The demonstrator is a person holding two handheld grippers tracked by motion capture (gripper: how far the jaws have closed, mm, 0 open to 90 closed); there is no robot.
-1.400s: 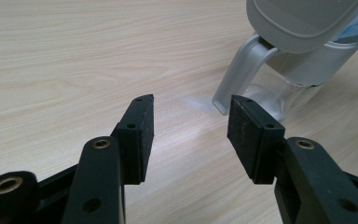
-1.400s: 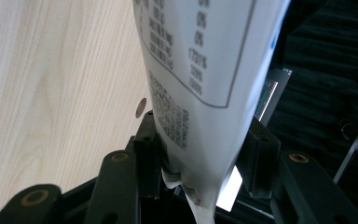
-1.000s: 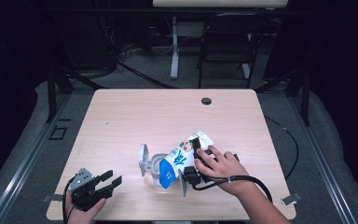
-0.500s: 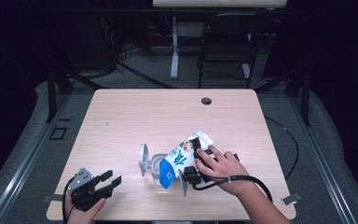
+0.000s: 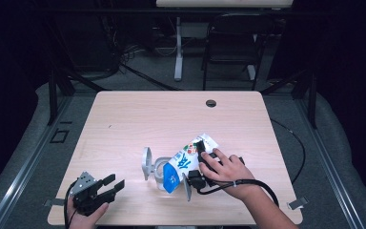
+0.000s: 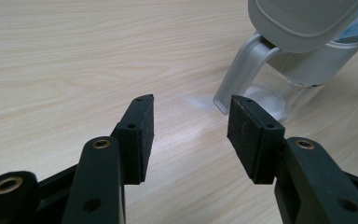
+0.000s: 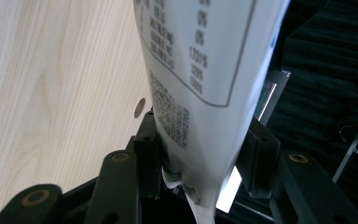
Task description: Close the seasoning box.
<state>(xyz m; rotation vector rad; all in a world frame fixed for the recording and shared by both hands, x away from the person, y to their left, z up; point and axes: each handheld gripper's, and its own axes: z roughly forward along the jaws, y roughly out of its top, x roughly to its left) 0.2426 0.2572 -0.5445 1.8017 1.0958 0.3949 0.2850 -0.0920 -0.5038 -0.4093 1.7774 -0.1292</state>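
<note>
- At the near left corner of the table (image 5: pixel 124 114), the left gripper (image 5: pixel 110 183) rests low in the person's left hand (image 5: pixel 83 219). Its jaws are spread with nothing between them, and bare wood shows through the gap in the left gripper view.
- Near the front edge, right of centre, the person's right hand (image 5: pixel 226 169) holds the right gripper (image 5: pixel 201 155). Its jaws pinch the sealed end of a white and blue carton (image 5: pixel 183 162). In the right gripper view the pads press on both sides of the printed white panel (image 7: pixel 200 70).
- The carton is tipped over, its blue end pointing down toward a clear pitcher (image 5: pixel 159 169) with a grey handle (image 6: pixel 240 74) and a grey lid (image 6: pixel 303 18). The pitcher stands on the table just ahead of the left gripper, well apart from it.
- A black cable (image 5: pixel 262 183) loops from the right gripper across the wrist.
- Farther off, a small round hole (image 5: pixel 211 103) sits near the table's back edge.
- Beyond the table, a dark chair (image 5: pixel 231 43) stands on the floor.
</note>
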